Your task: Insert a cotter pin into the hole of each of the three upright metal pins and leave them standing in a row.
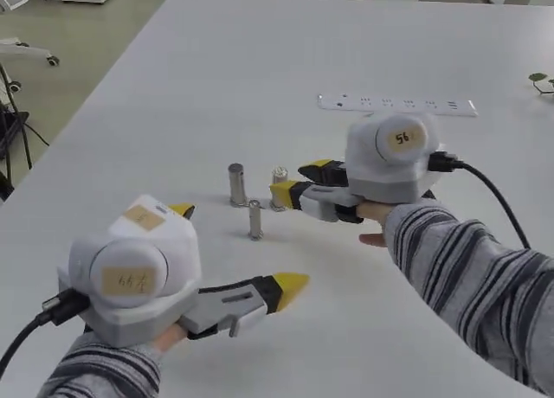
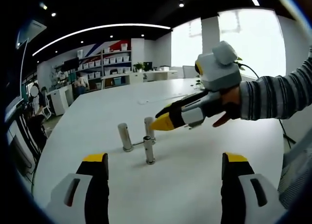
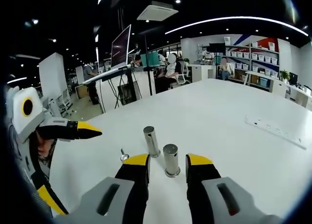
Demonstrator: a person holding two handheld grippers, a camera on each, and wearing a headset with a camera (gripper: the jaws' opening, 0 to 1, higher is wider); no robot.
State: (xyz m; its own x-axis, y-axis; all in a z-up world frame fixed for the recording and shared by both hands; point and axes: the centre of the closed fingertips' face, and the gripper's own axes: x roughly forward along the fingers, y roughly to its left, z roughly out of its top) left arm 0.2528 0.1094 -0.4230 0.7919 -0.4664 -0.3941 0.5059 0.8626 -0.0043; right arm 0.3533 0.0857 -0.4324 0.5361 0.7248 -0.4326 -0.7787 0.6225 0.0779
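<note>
Holds the left gripper (image 1: pixel 238 247) wide open and empty, just this side of the front pin (image 1: pixel 254 218). Behind the front pin, standing straight up: back left pin (image 1: pixel 236 183) and back right pin (image 1: pixel 279 185). Has the right gripper (image 3: pixel 167 160) with open jaws on both sides of the back right pin, not pinching it, so likely the one to grab it.

Bright, even indoor light; both gripper views strongly bowed.
Soft overhead light washes the white desk (image 1: pixel 260 69) pale, with only faint shadows at the upright silver metal pins (image 1: pixel 254 219). In the left gripper view a curved ceiling light strip (image 2: pixel 112 27) glares and a large window (image 2: pixel 248 39) is blown out. Fisheye edges darken and blur.
</note>
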